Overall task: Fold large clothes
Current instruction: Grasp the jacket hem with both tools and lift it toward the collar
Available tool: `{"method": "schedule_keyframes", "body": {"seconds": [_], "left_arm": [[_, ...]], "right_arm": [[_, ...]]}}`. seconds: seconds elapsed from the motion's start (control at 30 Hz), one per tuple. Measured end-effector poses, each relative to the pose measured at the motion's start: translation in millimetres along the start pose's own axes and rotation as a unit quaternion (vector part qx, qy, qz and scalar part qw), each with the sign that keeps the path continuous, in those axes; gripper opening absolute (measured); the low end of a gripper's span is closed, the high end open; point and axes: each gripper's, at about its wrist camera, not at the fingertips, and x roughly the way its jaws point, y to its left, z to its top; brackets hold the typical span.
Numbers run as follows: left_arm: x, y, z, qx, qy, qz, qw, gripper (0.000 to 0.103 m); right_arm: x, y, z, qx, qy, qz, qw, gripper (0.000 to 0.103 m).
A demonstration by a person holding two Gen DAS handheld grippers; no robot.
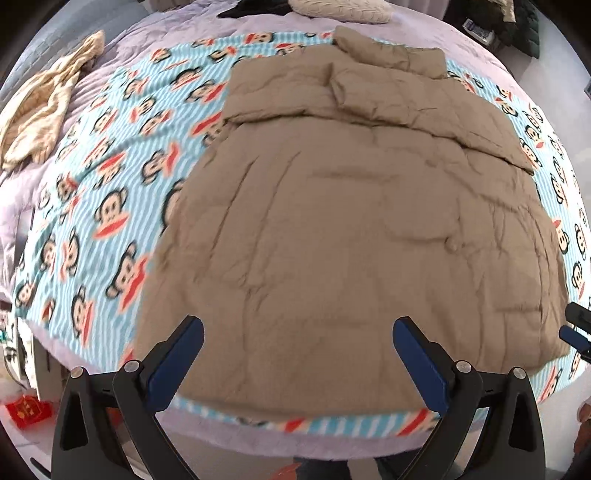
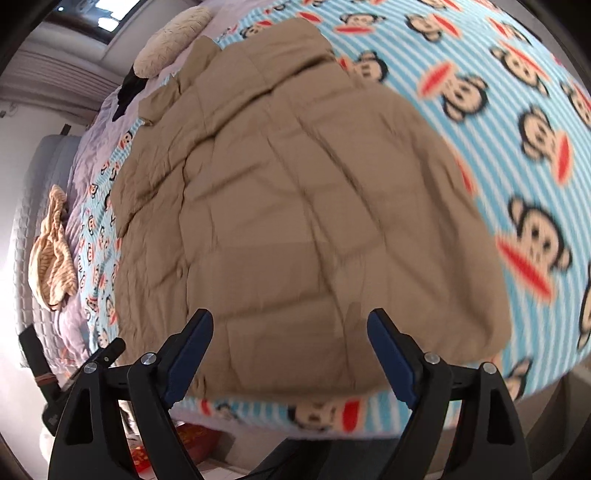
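A large tan quilted coat [image 1: 351,206] lies spread flat on a blue striped monkey-print blanket [image 1: 110,177] on the bed, its sleeves folded across the far end. It also fills the right wrist view [image 2: 295,206]. My left gripper [image 1: 298,334] is open and empty above the coat's near hem. My right gripper [image 2: 290,328] is open and empty above the coat's near hem too; its tip shows at the right edge of the left wrist view [image 1: 578,328].
A beige striped garment [image 1: 40,114] lies crumpled at the far left on the lilac bedspread [image 1: 22,184]. A cream pillow [image 1: 340,9] and a black item sit at the head of the bed. Red items [image 1: 27,410] lie on the floor below the bed edge.
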Motion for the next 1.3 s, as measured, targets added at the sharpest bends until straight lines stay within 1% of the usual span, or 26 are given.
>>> {"method": "schedule_keyframes", "body": {"seconds": [0.07,0.17,0.3,0.4,0.47,0.57,0.63,0.67,0.77,0.83,0.87,0.9,0.93,1.0,1.07,1.2,1.23,1.27,1.3], "left_arm": [[0,15,-10,-0.017,0.010,-0.006,0.9998,0.102],[0,35,-25,-0.047,0.018,0.008,0.9987,0.102],[0,52,-39,-0.057,0.026,0.011,0.9980,0.102],[2,61,-47,-0.068,0.035,0.001,0.9971,0.102],[4,67,-51,-0.077,0.045,-0.021,0.9958,0.102],[6,74,-58,-0.096,0.050,-0.057,0.9925,0.102],[10,77,-63,-0.110,0.053,-0.085,0.9888,0.102],[13,80,-66,-0.120,0.057,-0.105,0.9856,0.102],[20,81,-69,-0.134,0.064,-0.142,0.9788,0.102],[28,84,-72,-0.141,0.071,-0.165,0.9736,0.102],[34,84,-72,-0.145,0.077,-0.177,0.9704,0.102],[39,85,-72,-0.152,0.079,-0.187,0.9674,0.102],[44,86,-72,-0.156,0.080,-0.194,0.9653,0.102],[54,87,-67,-0.169,0.081,-0.208,0.9601,0.102],[60,88,-60,-0.182,0.074,-0.225,0.9543,0.102],[65,87,-41,-0.195,0.058,-0.253,0.9458,0.102],[67,86,-38,-0.196,0.057,-0.257,0.9446,0.100],[68,84,-34,-0.195,0.055,-0.258,0.9446,0.094],[70,81,-31,-0.189,0.058,-0.257,0.9460,0.074]], "right_arm": [[-2,-1,-11,0.004,0.000,0.002,1.000,0.088],[-6,-4,-21,0.014,-0.013,0.004,1.000,0.088],[-14,-24,-32,0.061,-0.033,0.009,0.998,0.088],[-18,-38,-36,0.092,-0.042,0.012,0.995,0.088],[-19,-47,-39,0.104,-0.046,0.010,0.993,0.088],[-17,-57,-45,0.126,-0.042,0.019,0.991,0.088],[-16,-68,-50,0.155,-0.041,0.040,0.986,0.088],[-14,-71,-53,0.169,-0.041,0.051,0.984,0.088],[-9,-86,-59,0.217,-0.036,0.095,0.971,0.088],[0,-94,-63,0.246,-0.021,0.122,0.961,0.088],[5,-97,-63,0.254,-0.011,0.128,0.959,0.088],[13,-100,-64,0.260,0.009,0.137,0.956,0.088],[17,-101,-63,0.261,0.020,0.141,0.955,0.088],[24,-103,-62,0.261,0.027,0.147,0.954,0.088],[25,-102,-60,0.263,0.020,0.154,0.952,0.088],[32,-102,-49,0.279,0.008,0.178,0.944,0.088],[34,-102,-46,0.285,0.005,0.184,0.941,0.088],[36,-103,-45,0.291,0.004,0.189,0.938,0.088],[38,-104,-44,0.298,0.004,0.192,0.935,0.088]]}}
